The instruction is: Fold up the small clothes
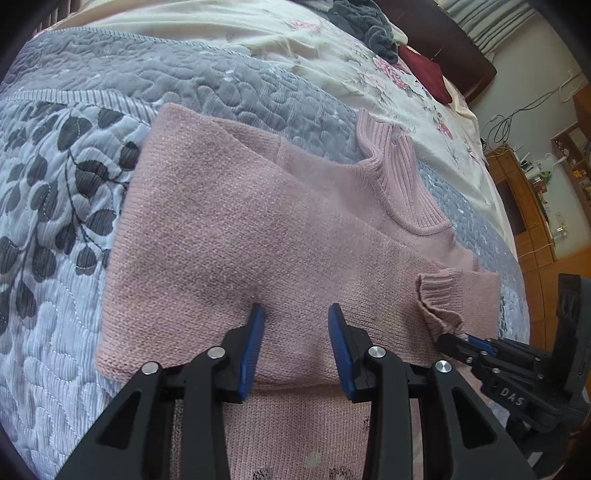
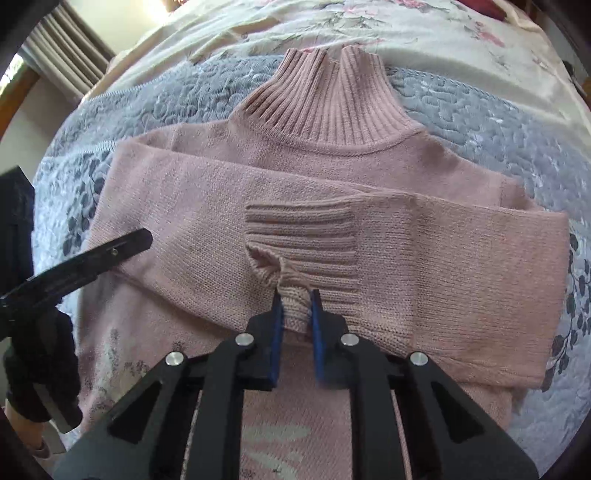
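Across the middle of the right wrist frame lies a pink knitted sweater (image 2: 424,258), spread flat on a grey quilted bedspread (image 2: 480,110) with a dark leaf print. Its long axis runs from the bottom of the frame to the top, and the ribbed turtleneck collar (image 2: 325,99) points to the upper centre. Both sleeves are folded across the chest, so they lie crosswise, left to right in the frame.

At the left edge of that view the left gripper (image 2: 140,236) reaches in as a dark finger, its tip resting on or just above the folded sleeve; which of the two I cannot tell. In the lower centre the right gripper (image 2: 295,306) has its blue pads (image 2: 276,321) drawn close, with a narrow gap, pinching a bunched fold of the ribbed cuff (image 2: 306,243) of the sleeve that comes in from the right.

Seen from the left wrist, the sweater (image 1: 229,229) runs slantwise, its collar (image 1: 399,173) pointing to the upper right. The left gripper (image 1: 295,310) stands well open in the lower centre, its blue pads (image 1: 251,347) apart over the knit, grasping nothing. At the lower right the right gripper (image 1: 454,338) meets the ruffled cuff (image 1: 439,302). Beyond the quilt lies a cream floral sheet (image 1: 332,48), with a heap of dark grey cloth (image 1: 365,22) at the top.
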A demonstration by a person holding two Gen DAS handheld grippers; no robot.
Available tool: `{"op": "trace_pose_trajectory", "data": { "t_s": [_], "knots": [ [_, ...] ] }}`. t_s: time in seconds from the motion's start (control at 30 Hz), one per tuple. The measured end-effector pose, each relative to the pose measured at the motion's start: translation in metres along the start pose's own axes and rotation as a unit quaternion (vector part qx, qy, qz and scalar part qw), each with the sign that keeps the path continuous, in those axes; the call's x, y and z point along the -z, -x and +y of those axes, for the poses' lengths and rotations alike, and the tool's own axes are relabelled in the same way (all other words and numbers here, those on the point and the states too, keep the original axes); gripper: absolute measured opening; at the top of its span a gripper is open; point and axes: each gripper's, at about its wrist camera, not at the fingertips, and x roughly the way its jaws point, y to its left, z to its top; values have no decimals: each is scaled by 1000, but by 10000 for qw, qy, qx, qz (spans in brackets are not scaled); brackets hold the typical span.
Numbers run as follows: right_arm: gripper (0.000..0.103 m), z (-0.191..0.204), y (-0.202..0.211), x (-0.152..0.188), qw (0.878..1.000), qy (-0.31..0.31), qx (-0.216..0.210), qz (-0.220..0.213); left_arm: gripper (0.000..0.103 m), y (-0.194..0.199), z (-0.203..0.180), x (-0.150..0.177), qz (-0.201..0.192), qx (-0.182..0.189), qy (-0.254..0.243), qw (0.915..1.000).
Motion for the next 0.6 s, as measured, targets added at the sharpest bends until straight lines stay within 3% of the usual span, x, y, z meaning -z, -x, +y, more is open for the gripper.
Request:
{"op": "trace_pose_trajectory", "data": {
  "t_s": [0.17,0.3,0.43,0.6],
  "knots": [
    [13,-52,48,4,9952,-731,-477,-436,36,-2,-2,0,-19,-70,-39,10000],
    [13,-95,73,13,9875,-1327,-548,-656,36,-4,-4,-1,-28,-116,-90,9999],
    [13,-134,69,29,9831,-1692,-423,-558,36,-4,-6,-1,-42,-140,-111,9998],
    [13,-160,41,55,9793,-1952,-534,-91,36,-5,-7,-1,-21,-188,-180,9997]
  ]
}}
